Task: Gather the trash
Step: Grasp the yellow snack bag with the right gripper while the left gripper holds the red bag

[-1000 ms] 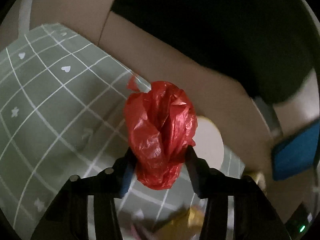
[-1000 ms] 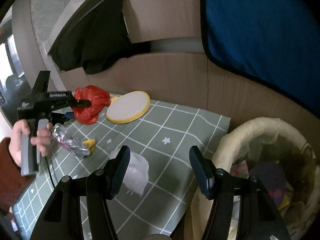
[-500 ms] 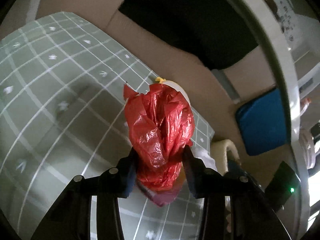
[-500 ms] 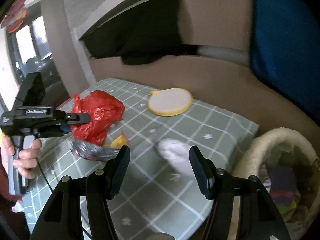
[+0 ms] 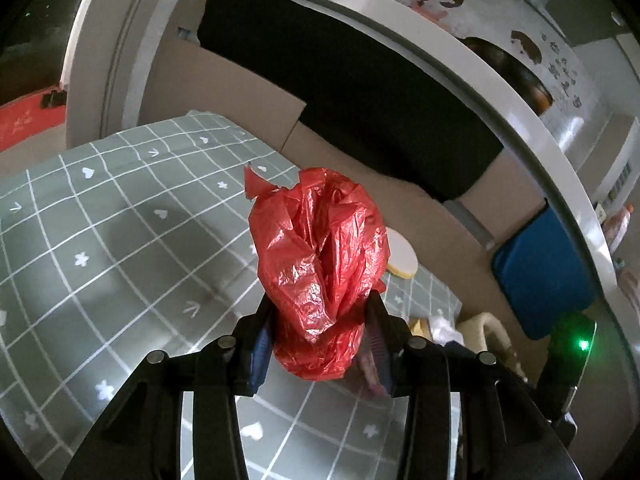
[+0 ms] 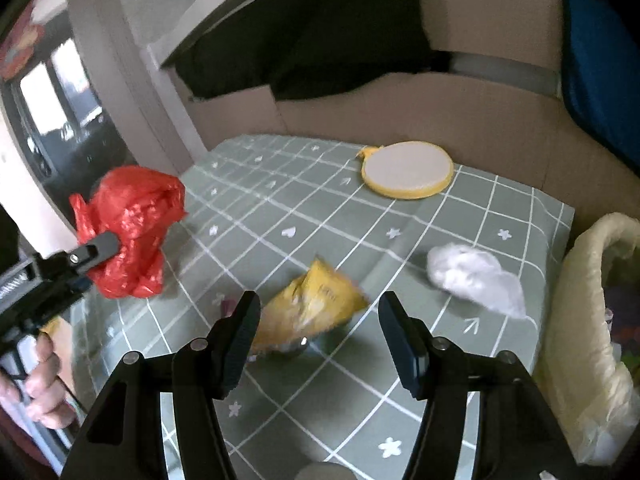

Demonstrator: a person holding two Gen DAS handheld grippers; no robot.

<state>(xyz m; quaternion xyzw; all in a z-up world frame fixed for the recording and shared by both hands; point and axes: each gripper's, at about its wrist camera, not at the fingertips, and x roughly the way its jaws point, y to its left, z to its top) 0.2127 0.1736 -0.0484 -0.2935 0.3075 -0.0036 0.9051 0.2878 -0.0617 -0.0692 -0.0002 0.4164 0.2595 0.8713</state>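
My left gripper (image 5: 320,320) is shut on a crumpled red plastic bag (image 5: 320,264) and holds it in the air above the green checked tablecloth (image 5: 100,240). The bag also shows in the right wrist view (image 6: 128,232) at the left, held in the left gripper (image 6: 96,252). My right gripper (image 6: 320,316) is open and empty, hovering just above a yellow snack wrapper (image 6: 316,308) on the cloth. A white crumpled tissue (image 6: 476,276) lies to the right. The bin with a pale liner (image 6: 584,320) stands at the table's right edge.
A round yellow-rimmed lid (image 6: 408,174) lies at the far side of the table. Cardboard walls (image 6: 440,112) back the table. A blue cushion (image 5: 544,272) sits at the right. A small purple scrap (image 6: 228,306) lies beside the yellow wrapper.
The left gripper has lifted the red bag higher and turned toward the bin side. The right gripper has swung left and down, from over the tissue to over the yellow wrapper.
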